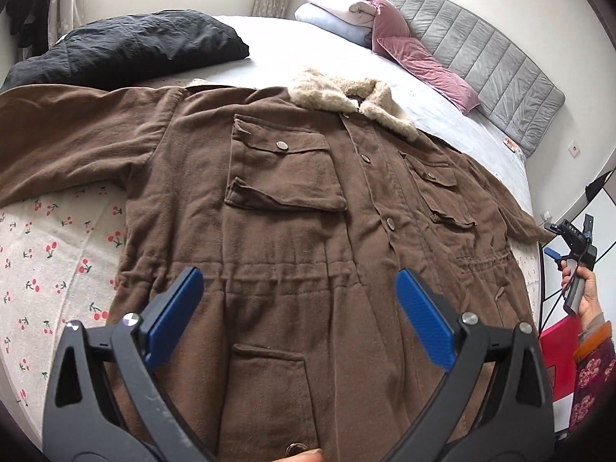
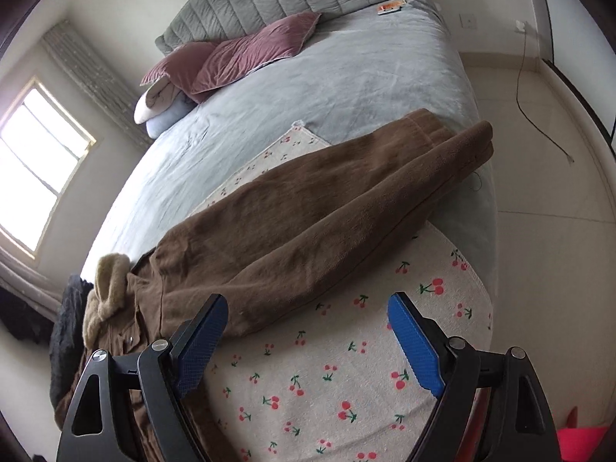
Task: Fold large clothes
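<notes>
A large brown coat [image 1: 292,208] with a fur collar [image 1: 346,96] lies spread flat, front up, on the bed, sleeves out to both sides. My left gripper [image 1: 300,277] is open and empty above the coat's waist. My right gripper [image 2: 308,304] is open and empty above the cherry-print cloth [image 2: 327,377], just beside the coat's right sleeve [image 2: 327,208], whose cuff [image 2: 462,142] reaches the bed's edge. The right gripper also shows in the left wrist view [image 1: 573,238], held off the bed's right side.
The bed has a light grey sheet [image 2: 346,69], pink pillows [image 2: 238,57] and a grey padded headboard [image 1: 481,54]. A black garment [image 1: 127,42] lies at the far left. Folded pale bedding [image 1: 335,11] sits near the headboard. Tiled floor [image 2: 546,192] with a cable lies right of the bed.
</notes>
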